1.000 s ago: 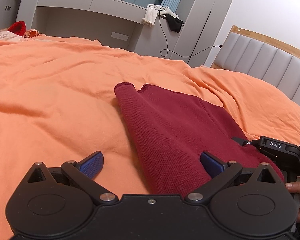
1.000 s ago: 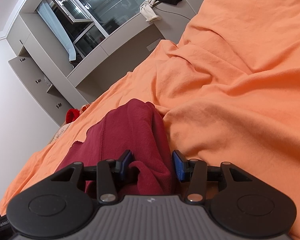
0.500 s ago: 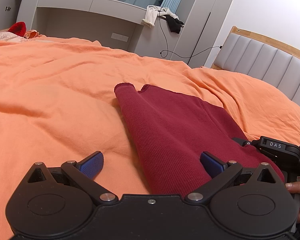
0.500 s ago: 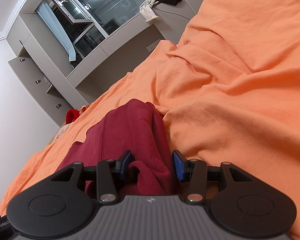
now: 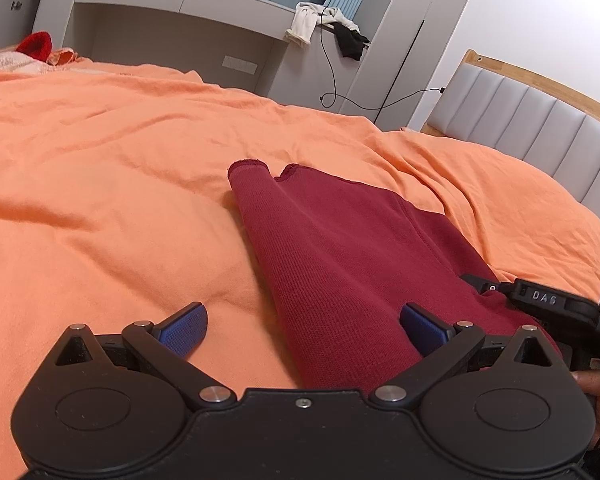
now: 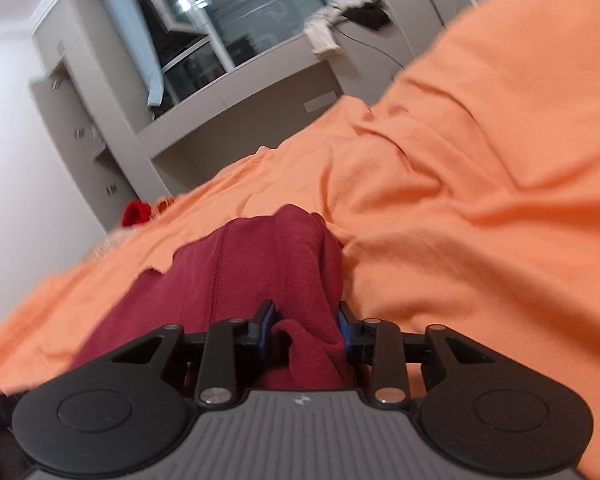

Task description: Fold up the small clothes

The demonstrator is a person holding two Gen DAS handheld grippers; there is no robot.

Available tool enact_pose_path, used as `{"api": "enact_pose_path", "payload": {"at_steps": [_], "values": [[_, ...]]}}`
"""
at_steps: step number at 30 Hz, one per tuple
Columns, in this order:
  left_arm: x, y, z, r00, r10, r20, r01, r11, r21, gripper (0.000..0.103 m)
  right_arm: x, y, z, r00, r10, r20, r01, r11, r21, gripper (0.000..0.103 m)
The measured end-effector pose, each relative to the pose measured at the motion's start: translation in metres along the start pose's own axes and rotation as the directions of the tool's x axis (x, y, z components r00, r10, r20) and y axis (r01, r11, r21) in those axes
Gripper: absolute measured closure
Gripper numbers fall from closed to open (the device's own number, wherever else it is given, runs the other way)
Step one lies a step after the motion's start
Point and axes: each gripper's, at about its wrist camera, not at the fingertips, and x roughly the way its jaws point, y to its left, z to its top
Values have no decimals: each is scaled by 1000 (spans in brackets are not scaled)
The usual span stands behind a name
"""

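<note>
A dark red knit garment (image 5: 340, 256) lies folded lengthwise on the orange bedspread (image 5: 100, 200). My left gripper (image 5: 303, 326) is wide open over the garment's near left edge, one pad over the bedspread, one over the cloth, holding nothing. My right gripper (image 6: 306, 326) is shut on a bunched fold of the red garment (image 6: 260, 264) at its near right end. The right gripper's body also shows in the left wrist view (image 5: 556, 308), resting on the garment's right side.
A grey padded headboard (image 5: 540, 132) stands at the right. Grey built-in shelving (image 5: 180, 32) with draped clothes and a cable is beyond the bed. A bright red item (image 5: 36, 44) lies at the far left corner.
The right wrist view has swung and blurred: the right gripper has moved and rotated while still clamped on the garment. The left gripper and the garment's far end have not moved.
</note>
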Motion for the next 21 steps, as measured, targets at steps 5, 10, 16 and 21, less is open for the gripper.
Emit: {"api": "enact_pose_path", "payload": {"at_steps": [5, 10, 16, 21], "values": [[5, 5, 7, 999, -38, -36, 37, 999, -27, 2, -4, 31, 1, 998, -58, 34, 63, 982, -179, 78], [14, 9, 14, 993, -92, -75, 88, 994, -58, 10, -4, 29, 8, 999, -43, 20, 45, 992, -115, 78], [22, 8, 13, 982, -163, -97, 152, 982, -115, 37, -4, 24, 14, 1000, -10, 2, 10, 1000, -25, 79], [21, 1, 13, 987, -145, -72, 137, 984, -111, 56, -3, 19, 23, 1000, 30, 7, -30, 997, 76, 80]]}}
